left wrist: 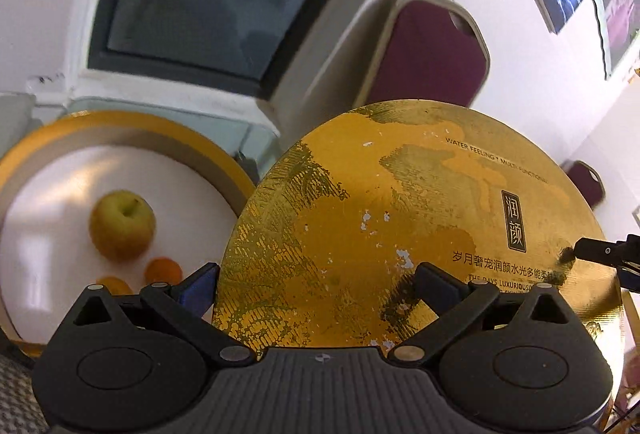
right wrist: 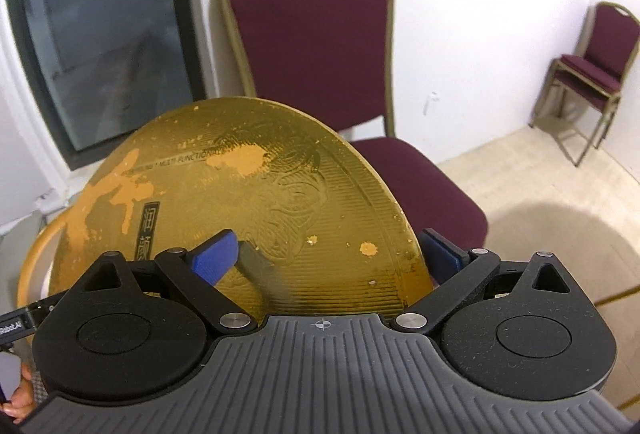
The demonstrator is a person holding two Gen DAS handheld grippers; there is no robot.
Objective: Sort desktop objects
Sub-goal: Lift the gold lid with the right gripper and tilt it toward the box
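Observation:
A round gold lid (left wrist: 400, 202) with printed lettering hangs tilted in the air. My left gripper (left wrist: 318, 286) straddles its near edge, one finger pressed on the top face and the other outside the rim. My right gripper (right wrist: 328, 254) grips the same lid (right wrist: 240, 194) the same way from the opposite side. Its black finger shows in the left wrist view (left wrist: 596, 252) touching the lid. Below and to the left lies the open round box (left wrist: 224, 170), white inside with a gold rim. It holds a yellow-green apple (left wrist: 122, 224) and two oranges (left wrist: 163, 270).
A maroon chair (right wrist: 312, 46) stands right behind the lid, against the white wall. Stacked maroon chairs (right wrist: 592, 70) stand in the far right corner. A dark framed screen (right wrist: 104, 46) leans at the left. A hand (right wrist: 20, 398) shows at the bottom left.

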